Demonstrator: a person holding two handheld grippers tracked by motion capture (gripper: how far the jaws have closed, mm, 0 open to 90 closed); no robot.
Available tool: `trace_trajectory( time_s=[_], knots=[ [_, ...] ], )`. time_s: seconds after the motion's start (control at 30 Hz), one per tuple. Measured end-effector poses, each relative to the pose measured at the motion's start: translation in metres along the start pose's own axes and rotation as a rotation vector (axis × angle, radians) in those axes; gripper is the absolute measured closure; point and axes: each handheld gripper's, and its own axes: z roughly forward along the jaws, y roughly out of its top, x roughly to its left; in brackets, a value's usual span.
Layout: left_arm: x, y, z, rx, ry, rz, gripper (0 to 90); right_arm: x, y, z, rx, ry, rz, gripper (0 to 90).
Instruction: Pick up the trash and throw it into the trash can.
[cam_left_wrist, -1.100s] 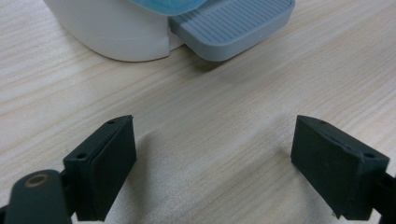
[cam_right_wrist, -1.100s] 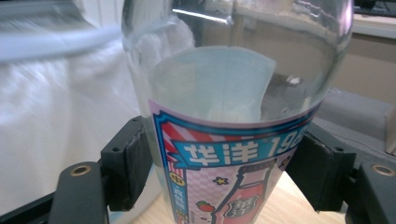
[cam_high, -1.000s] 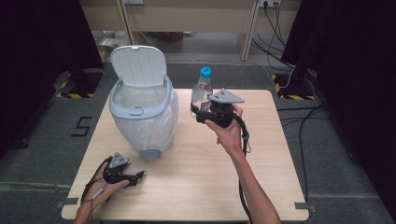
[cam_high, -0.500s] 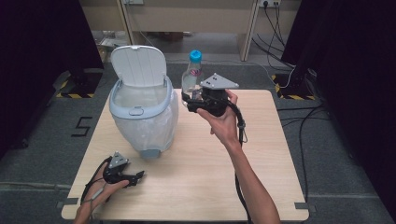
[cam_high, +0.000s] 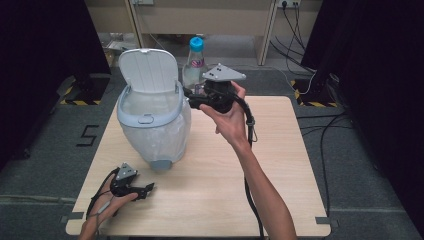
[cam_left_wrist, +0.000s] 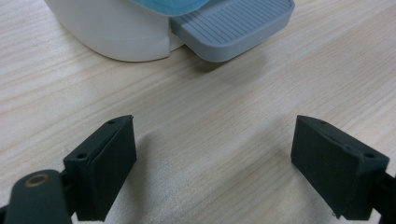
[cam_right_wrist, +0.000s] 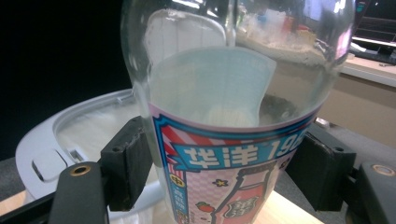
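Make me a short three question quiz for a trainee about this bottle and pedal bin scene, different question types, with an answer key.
1. True or false: the pedal bin has its lid shut.
2. Multiple choice: what does the right gripper hold? A) a cup B) a clear bottle with a blue cap C) nothing
3. Fill in: the left gripper sits low over the table with its jaws ____, pointing at the bin's grey pedal.

Key: 1 false, the lid stands open. 2 B. 3 open.
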Motion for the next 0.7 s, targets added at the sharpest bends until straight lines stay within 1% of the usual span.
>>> trace_trajectory(
  time_s=[0.17,0.23,0.27,0.47,0.5,0.57,0.7],
  knots=[
    [0.000,0.000,0.000,-0.002,0.003,0.001,13.2,0.006,0.011,0.007,-0.004,0.011,-0.011,28.4],
    [0.000,0.000,0.000,-0.002,0.001,0.001,13.3,0.008,0.012,0.008,-0.003,0.013,-0.010,28.4],
    [0.000,0.000,0.000,-0.003,0.002,-0.001,13.2,0.012,0.016,0.012,-0.002,0.022,-0.013,28.4],
    [0.000,0.000,0.000,-0.002,0.000,-0.003,13.3,0.025,0.026,0.025,0.001,0.051,-0.026,28.4],
    [0.000,0.000,0.000,-0.002,0.000,-0.002,13.3,0.025,0.026,0.025,0.001,0.051,-0.026,28.4],
    [0.001,0.000,0.000,-0.007,-0.003,-0.008,13.3,0.031,0.029,0.033,0.006,0.064,-0.042,28.4],
    [0.002,0.000,0.000,-0.013,-0.011,-0.017,13.3,0.039,0.032,0.045,0.023,0.090,-0.040,28.4]
  ],
)
